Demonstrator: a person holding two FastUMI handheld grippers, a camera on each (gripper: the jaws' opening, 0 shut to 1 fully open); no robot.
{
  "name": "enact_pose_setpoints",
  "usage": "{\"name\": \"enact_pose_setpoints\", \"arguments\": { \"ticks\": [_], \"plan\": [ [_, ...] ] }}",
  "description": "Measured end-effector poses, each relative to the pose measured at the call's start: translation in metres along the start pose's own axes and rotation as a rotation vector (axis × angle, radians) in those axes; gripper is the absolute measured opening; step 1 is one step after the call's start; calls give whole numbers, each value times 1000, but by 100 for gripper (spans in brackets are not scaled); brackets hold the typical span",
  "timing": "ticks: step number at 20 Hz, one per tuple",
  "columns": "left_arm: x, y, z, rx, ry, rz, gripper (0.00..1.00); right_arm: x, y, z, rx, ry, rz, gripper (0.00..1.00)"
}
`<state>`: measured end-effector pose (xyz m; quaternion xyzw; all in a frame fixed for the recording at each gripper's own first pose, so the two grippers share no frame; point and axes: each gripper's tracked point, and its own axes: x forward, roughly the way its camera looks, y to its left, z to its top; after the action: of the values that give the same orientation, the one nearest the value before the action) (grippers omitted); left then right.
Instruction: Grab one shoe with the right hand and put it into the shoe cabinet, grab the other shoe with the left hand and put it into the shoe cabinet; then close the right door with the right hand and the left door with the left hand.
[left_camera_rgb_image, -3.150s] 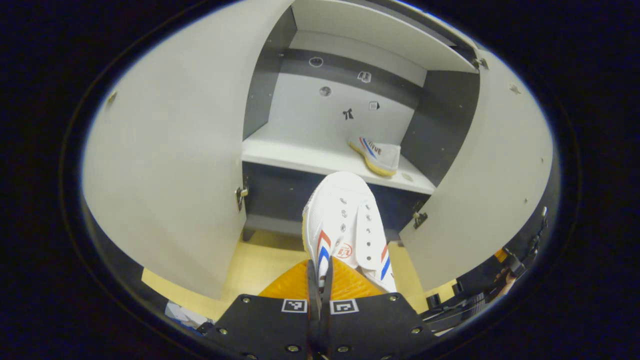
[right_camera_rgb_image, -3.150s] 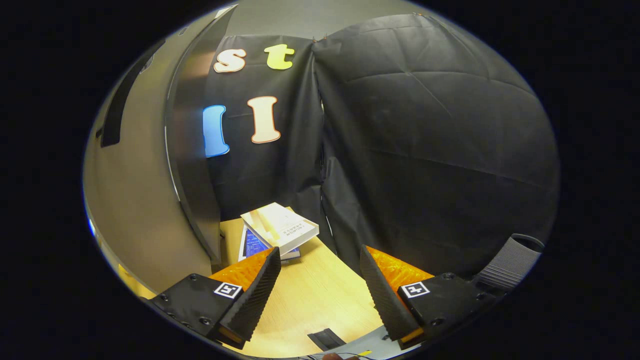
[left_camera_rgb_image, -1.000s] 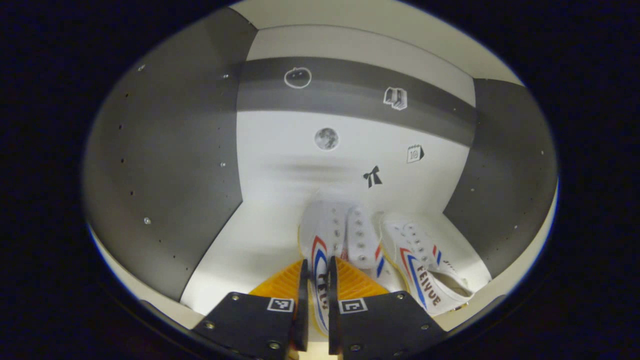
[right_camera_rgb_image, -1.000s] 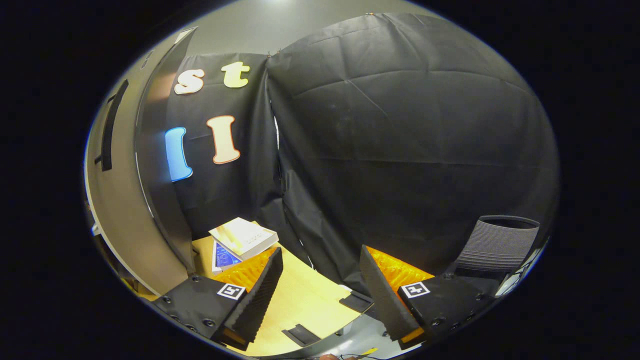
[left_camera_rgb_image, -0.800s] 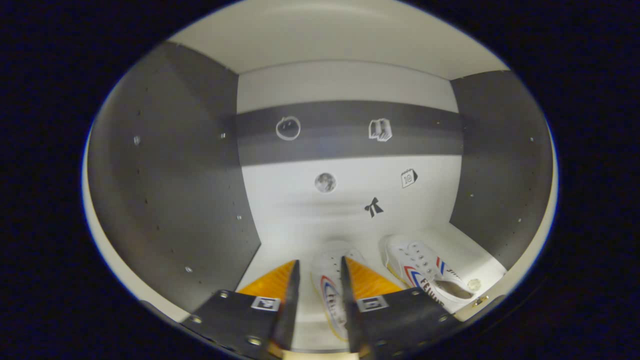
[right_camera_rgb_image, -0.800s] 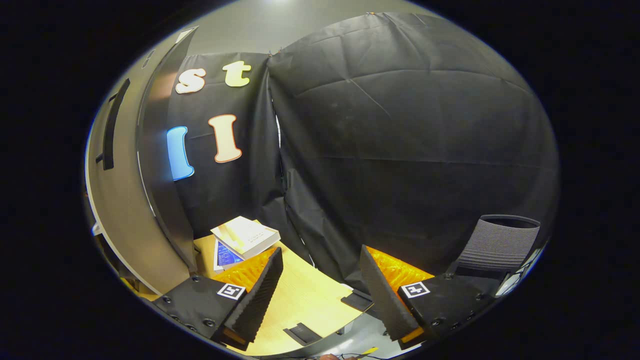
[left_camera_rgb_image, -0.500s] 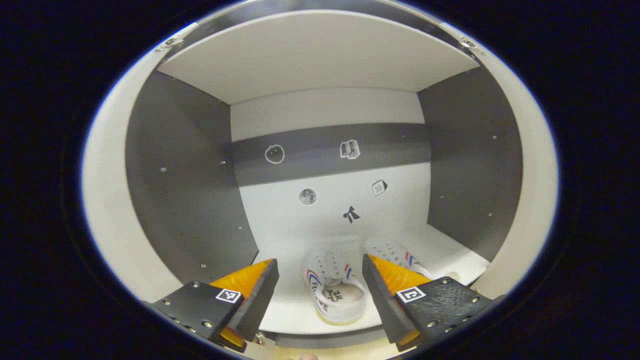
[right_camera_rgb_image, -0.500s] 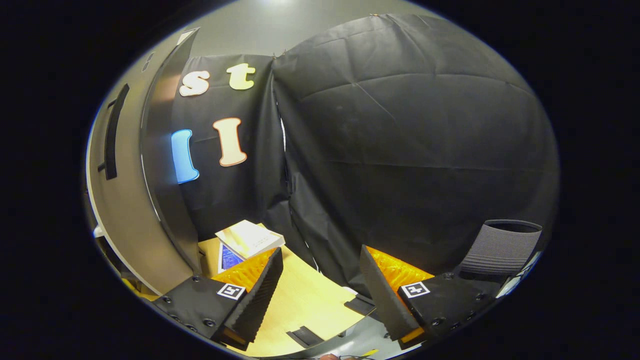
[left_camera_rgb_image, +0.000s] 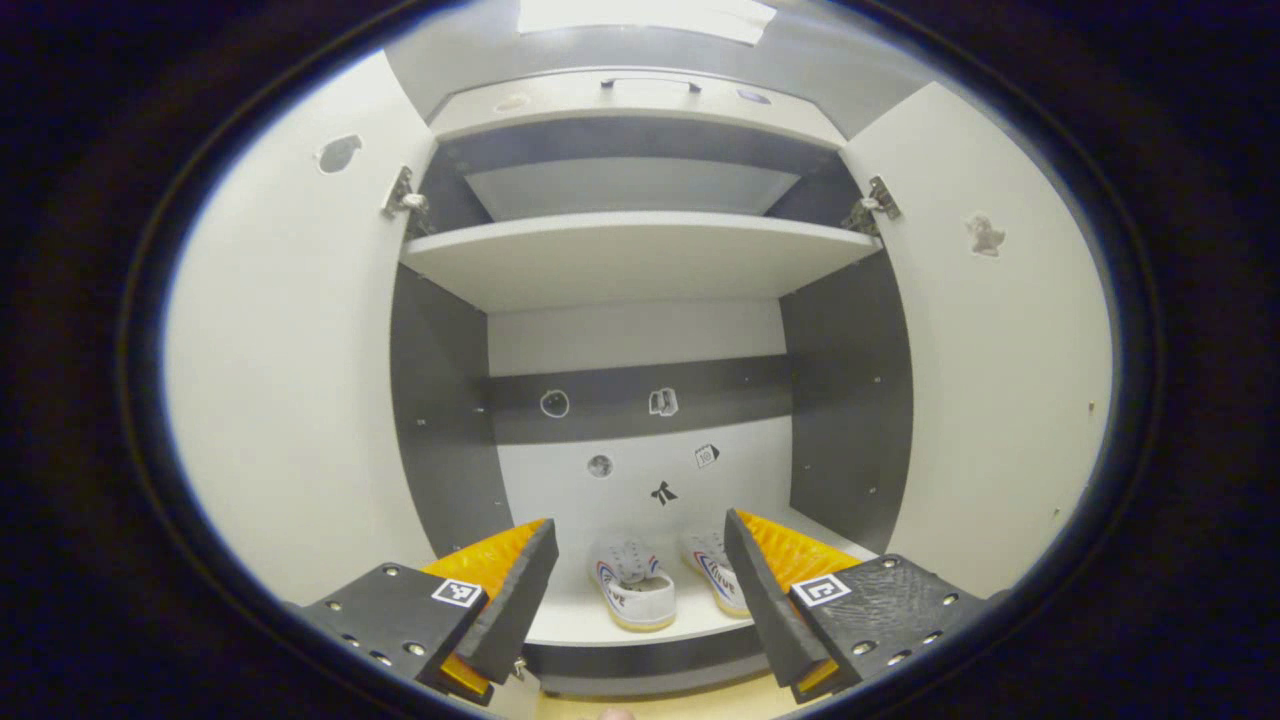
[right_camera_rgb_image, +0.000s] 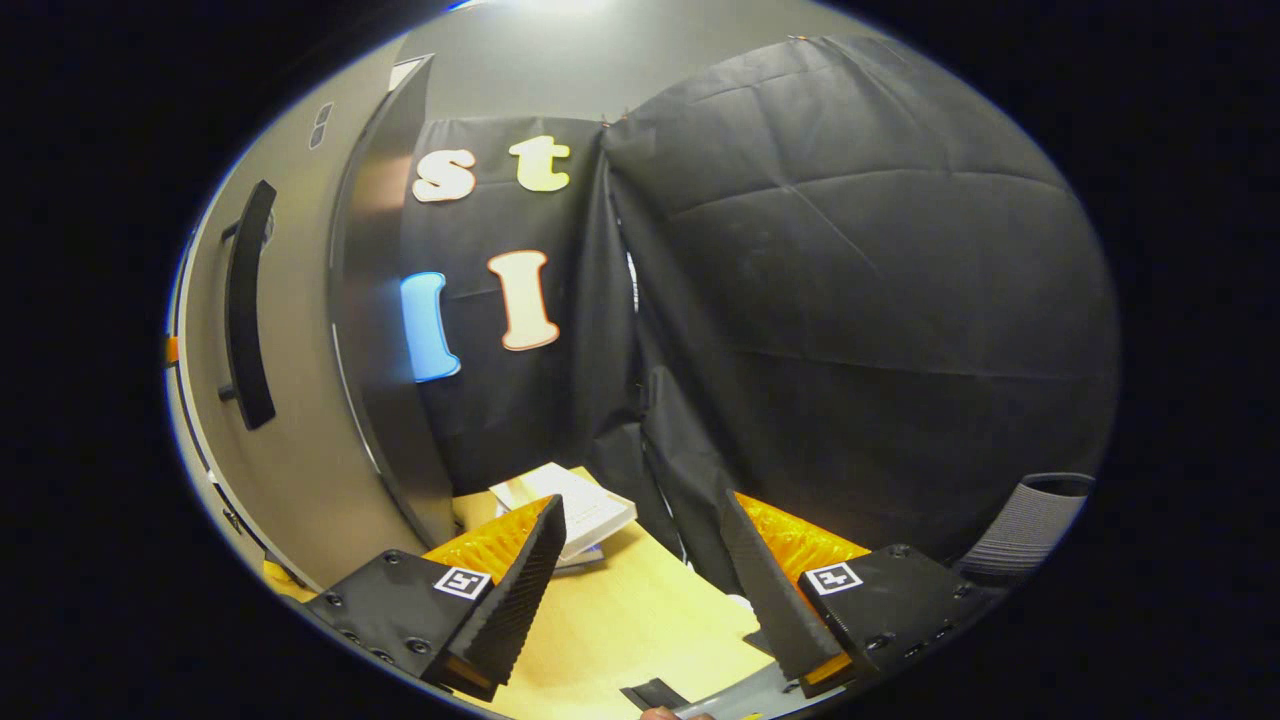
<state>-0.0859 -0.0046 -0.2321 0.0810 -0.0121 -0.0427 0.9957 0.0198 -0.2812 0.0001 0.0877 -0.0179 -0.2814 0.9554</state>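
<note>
White, with red and blue stripes along their sides, the two shoes sit side by side on the lower shelf (left_camera_rgb_image: 560, 622) of the shoe cabinet (left_camera_rgb_image: 850, 400) in the left gripper view. The left shoe (left_camera_rgb_image: 630, 594) points its heel opening toward the camera; the right shoe (left_camera_rgb_image: 716, 580) is just beside it, partly hidden behind one finger. The left hand-held gripper (left_camera_rgb_image: 640, 590) hangs in front of the cabinet with its fingers spread wide and nothing between them (the shoes show through the gap, well beyond the fingertips and apart from them). Both doors stand open: the left door (left_camera_rgb_image: 290, 380) swings out on one side, the right door (left_camera_rgb_image: 990, 380) on the other, each with a hinge showing at its top inner corner. An upper shelf (left_camera_rgb_image: 640, 255) spans the cabinet above the shoes, and small stickers dot the back panel.

In the right gripper view, the right hand-held gripper (right_camera_rgb_image: 640, 590) is also wide open and empty, held above a pale wooden worktop (right_camera_rgb_image: 620, 630). To its left stands a grey door face with a dark bar handle (right_camera_rgb_image: 245, 300). A book (right_camera_rgb_image: 570, 510) lies on the worktop just behind one fingertip, and a ribbed grey bin (right_camera_rgb_image: 1030, 520) shows at the far right edge.
</note>
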Motion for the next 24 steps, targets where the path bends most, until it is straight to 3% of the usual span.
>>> {"name": "enact_pose_setpoints", "arguments": {
  "ticks": [6,10,13,17,21,24],
  "plan": [
    [-69,32,-8,-56,-14,118,95,17,40,41,3,-28,152,98],
    [-108,51,-30,-74,3,172,96,23,58,69,4,-66,204,98],
    [-128,56,-54,-82,34,187,94,22,78,91,36,-97,268,98],
    [-149,57,-77,-163,83,217,94,14,96,116,38,-137,352,98],
    [-151,63,-91,-157,104,260,95,-1,115,130,50,-157,433,98],
    [-146,53,-92,-213,90,214,95,-7,120,125,9,-157,452,98]
  ]
}}
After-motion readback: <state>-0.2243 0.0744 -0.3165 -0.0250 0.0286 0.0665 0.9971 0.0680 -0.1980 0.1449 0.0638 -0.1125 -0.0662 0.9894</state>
